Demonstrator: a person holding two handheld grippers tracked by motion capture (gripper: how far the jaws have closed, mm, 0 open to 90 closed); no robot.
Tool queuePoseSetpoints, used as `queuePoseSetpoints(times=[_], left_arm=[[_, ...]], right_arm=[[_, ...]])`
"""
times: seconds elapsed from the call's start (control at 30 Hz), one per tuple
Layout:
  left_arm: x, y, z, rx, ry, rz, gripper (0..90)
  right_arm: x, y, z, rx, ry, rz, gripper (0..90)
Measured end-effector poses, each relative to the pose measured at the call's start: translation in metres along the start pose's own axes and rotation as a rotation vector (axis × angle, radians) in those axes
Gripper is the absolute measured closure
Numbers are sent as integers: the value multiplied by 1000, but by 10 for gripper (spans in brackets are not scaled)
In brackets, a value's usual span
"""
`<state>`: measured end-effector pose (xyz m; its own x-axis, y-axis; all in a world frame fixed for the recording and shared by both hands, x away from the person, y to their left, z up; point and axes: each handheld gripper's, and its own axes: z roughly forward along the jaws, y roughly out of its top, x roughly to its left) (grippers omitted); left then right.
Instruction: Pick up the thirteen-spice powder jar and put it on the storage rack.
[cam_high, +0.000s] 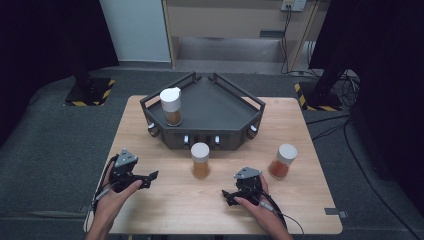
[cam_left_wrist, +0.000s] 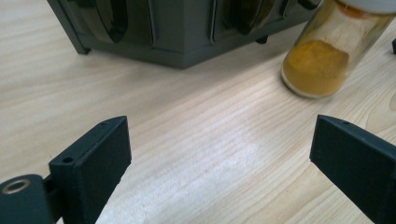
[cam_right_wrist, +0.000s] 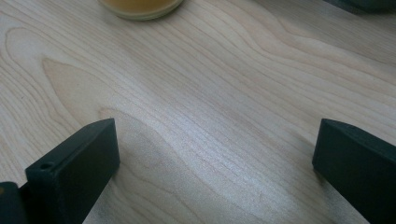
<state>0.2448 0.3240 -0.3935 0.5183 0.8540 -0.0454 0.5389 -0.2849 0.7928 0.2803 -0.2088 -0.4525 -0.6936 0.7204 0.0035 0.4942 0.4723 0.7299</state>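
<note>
Three white-capped spice jars are in view. One with brown powder (cam_high: 171, 107) stands on the left part of a dark grey rack (cam_high: 225, 112). A yellow-powder jar (cam_high: 200, 160) (cam_left_wrist: 317, 65) stands on the wooden table just in front of the rack. A red-orange jar (cam_high: 283, 161) stands farther right. My left gripper (cam_high: 150, 179) (cam_left_wrist: 219, 140) lies low at the table's front left, pointing right toward the yellow jar, open and empty. My right gripper (cam_high: 226, 197) (cam_right_wrist: 217, 144) sits at the front right, pointing left, open over bare wood, with the base of the yellow jar (cam_right_wrist: 140, 5) ahead.
The rack's front wall (cam_left_wrist: 187, 28) carries several knobs and stands close behind the yellow jar. The table (cam_high: 165, 210) has bare wood between the two grippers. Grey carpet surrounds the table, with stand bases and cables at the back.
</note>
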Motion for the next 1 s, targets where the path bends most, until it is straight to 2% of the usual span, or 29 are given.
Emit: queuePoseSetpoints(times=[0.3, 0.87, 1.0], left_arm=[[-7, -15, 2, 17, 11, -5, 41], [-25, -39, 3, 60, 49, 20, 38], [-26, -42, 2, 58, 51, 15, 37]], right_arm=[[0, 0, 0, 2, 0, -1, 8], [0, 0, 0, 2, 0, 0, 8], [0, 0, 0, 1, 0, 0, 9]])
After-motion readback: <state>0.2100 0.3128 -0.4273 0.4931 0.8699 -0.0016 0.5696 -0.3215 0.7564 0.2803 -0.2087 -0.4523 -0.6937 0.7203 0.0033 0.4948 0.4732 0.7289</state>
